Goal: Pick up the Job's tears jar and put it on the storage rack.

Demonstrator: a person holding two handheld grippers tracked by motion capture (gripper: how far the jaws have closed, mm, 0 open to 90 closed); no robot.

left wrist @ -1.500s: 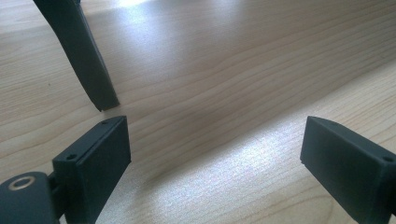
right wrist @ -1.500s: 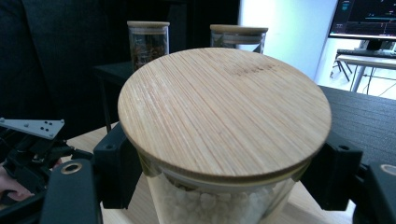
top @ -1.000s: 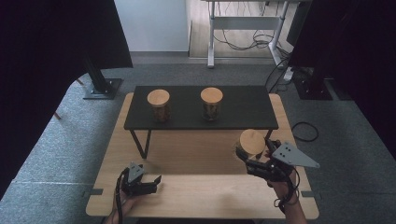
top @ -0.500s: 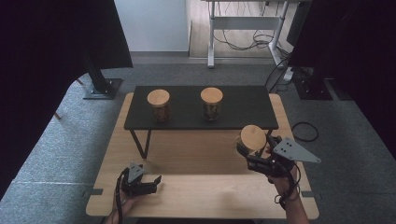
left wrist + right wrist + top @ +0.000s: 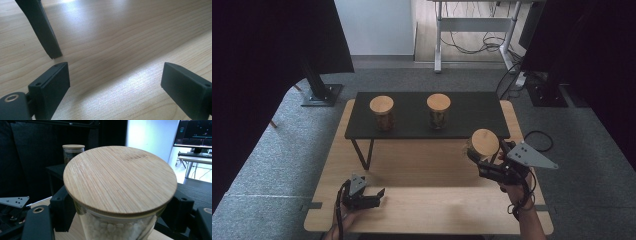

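Above table, right claw [image 5: 482, 161] lifting jar [image 5: 482, 143] higher

A: Floor? Grey carpet [image 5: 272, 165], black curtains [image 5: 267, 45] at both sides.
B: Noted. White wall [image 5: 374, 25] behind, desk frame [image 5: 474, 25] with loose cables [image 5: 472, 47], monitor [image 5: 195, 132] lit at right.

My right tool [image 5: 120, 215], black jaws, glass jar [image 5: 117, 227] of white pebbles, pale straight-grained bamboo lid [image 5: 120, 178], light wood-grain table [image 5: 432, 200], matte black shelf [image 5: 467, 112], grey carpet [image 5: 282, 150], my left tool [image 5: 115, 82], black.
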